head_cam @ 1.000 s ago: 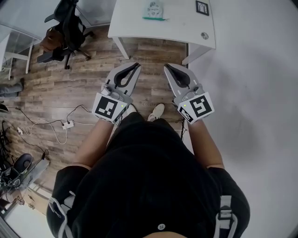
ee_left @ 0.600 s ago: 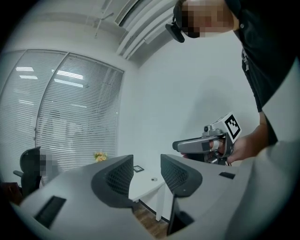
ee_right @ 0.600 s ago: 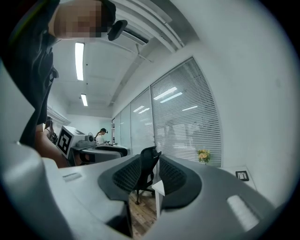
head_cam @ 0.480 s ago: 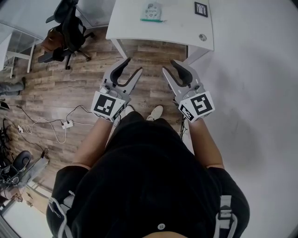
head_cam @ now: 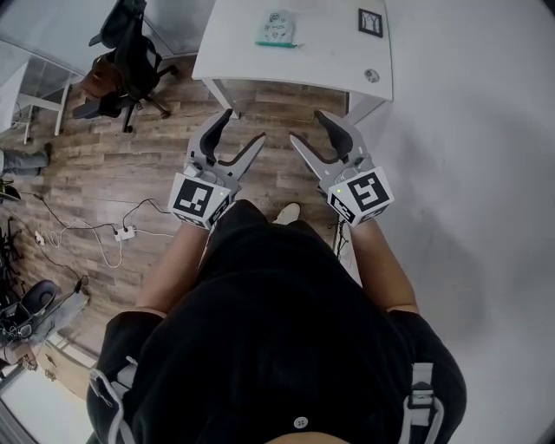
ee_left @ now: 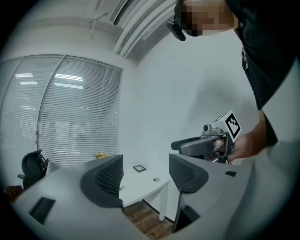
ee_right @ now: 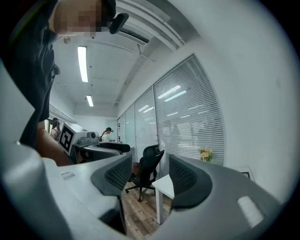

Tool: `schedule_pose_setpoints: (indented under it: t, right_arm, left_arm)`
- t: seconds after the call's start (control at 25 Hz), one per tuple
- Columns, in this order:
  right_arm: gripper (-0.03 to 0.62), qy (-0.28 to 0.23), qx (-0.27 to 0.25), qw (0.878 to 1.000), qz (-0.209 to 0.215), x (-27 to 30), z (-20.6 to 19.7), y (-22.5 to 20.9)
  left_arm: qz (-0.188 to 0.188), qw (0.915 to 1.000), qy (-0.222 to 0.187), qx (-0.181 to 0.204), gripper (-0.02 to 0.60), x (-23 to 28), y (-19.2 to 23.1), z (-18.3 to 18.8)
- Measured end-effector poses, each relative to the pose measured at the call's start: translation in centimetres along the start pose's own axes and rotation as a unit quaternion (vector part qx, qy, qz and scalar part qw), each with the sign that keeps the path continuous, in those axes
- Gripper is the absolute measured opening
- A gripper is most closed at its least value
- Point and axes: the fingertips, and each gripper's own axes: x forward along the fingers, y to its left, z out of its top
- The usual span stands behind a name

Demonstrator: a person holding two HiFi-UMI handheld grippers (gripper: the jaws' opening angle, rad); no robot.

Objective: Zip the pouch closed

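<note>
The pouch [head_cam: 277,28], pale with a green lower edge, lies flat on the white table [head_cam: 329,52] at the top of the head view. It is well ahead of both grippers and neither touches it. My left gripper [head_cam: 243,127] and right gripper [head_cam: 308,127] hang side by side over the wooden floor, just short of the table's front edge. Both point at the table. Their jaws are opening and nothing is between them. In the left gripper view the left gripper [ee_left: 146,176] frames the table [ee_left: 140,183]. In the right gripper view the right gripper [ee_right: 147,177] frames a table corner [ee_right: 164,184].
A square marker card [head_cam: 371,22] and a small round object [head_cam: 371,75] lie on the table's right part. A black office chair [head_cam: 130,52] stands at the left. Cables and a power strip [head_cam: 127,231] lie on the floor. A white wall runs along the right.
Both grippers' jaws went from shut to wide apart. Both hands moved forward, closer to the table's front edge.
</note>
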Motion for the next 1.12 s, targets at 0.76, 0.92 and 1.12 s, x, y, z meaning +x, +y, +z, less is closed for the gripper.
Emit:
schedule_pose_setpoints:
  t: [0.76, 0.92, 1.12]
  right_arm:
    - [0.285, 0.024, 0.009, 0.999, -0.019, 2.7, -1.9, -7.9]
    - [0.285, 0.035, 0.007, 0.999, -0.030, 5.3, -2.4, -10.6]
    - [0.285, 0.058, 0.004, 0.997, -0.045, 10.3, -3.1, -14.4]
  left_arm:
    - [-0.015, 0.9997, 0.012, -0.014, 0.305, 7.6, 2.7, -1.6]
    - [-0.025, 0.9995, 0.012, -0.015, 0.304, 10.5, 5.3, -1.9]
    - [-0.039, 0.9990, 0.012, -0.019, 0.304, 14.4, 10.4, -1.6]
